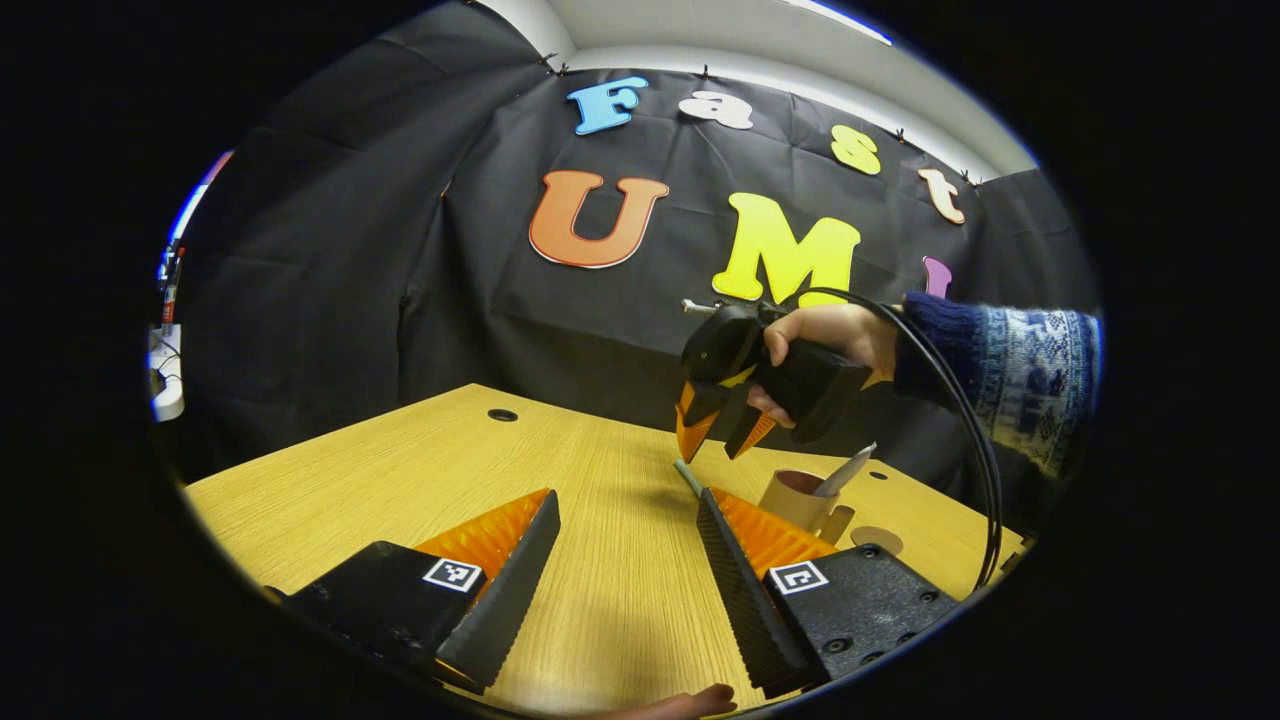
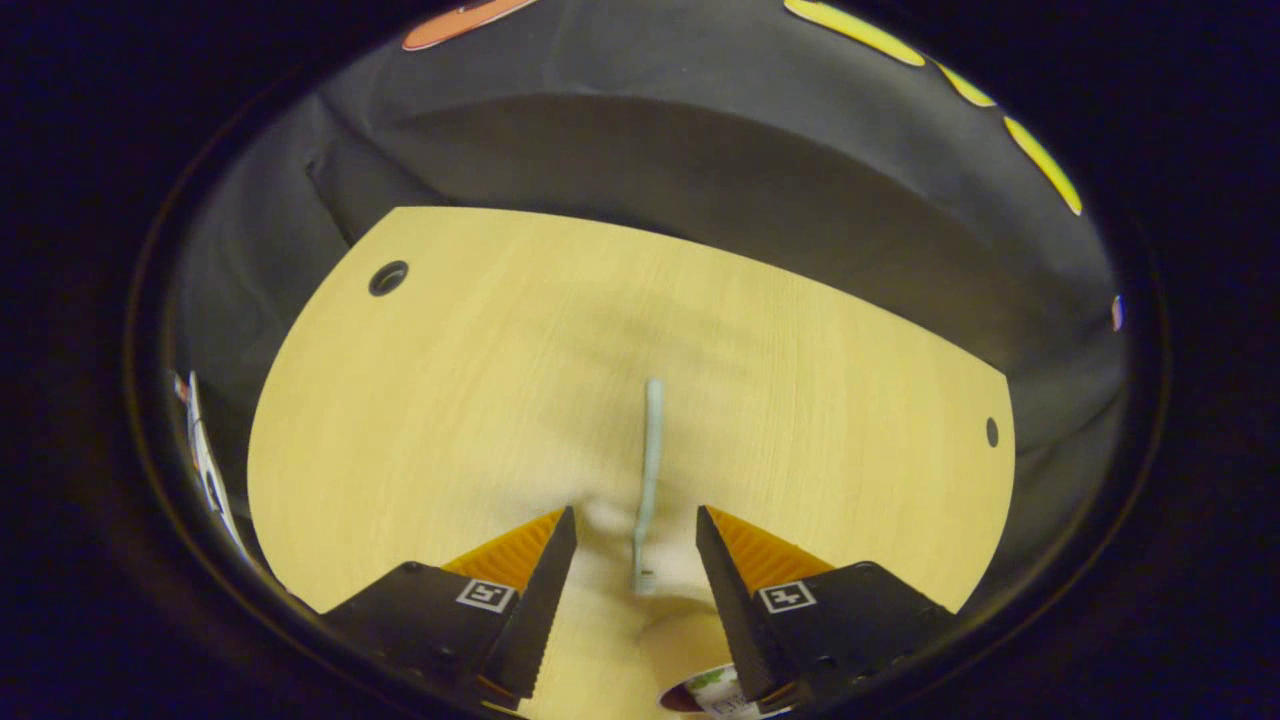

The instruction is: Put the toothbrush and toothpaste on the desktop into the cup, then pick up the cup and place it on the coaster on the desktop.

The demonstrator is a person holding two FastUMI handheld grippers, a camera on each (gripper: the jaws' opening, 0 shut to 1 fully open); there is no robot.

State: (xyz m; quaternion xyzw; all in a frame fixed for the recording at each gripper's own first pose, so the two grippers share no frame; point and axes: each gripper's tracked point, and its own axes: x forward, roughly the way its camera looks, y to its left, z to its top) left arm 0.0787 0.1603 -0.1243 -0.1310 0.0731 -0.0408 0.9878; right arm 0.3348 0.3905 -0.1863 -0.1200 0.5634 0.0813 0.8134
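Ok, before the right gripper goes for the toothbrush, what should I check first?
1. Right gripper open: ok.
2. Toothbrush flat on the desk, lined up between that gripper's fingers: ok.
3. Toothpaste in the cup: ok.
4. Cup upright: ok.
5. Coaster bare: ok.
6. Right gripper low enough to close on the toothbrush: cannot tell.

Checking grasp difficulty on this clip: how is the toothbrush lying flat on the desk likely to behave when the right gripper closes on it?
The toothbrush looks thin and low on the desktop, so the fingers may skid over it or pivot it. It appears a rigid, light stick, probably not floppy. The right gripper is open, straddling its near end, so an off-centre pinch could let the far end droop.
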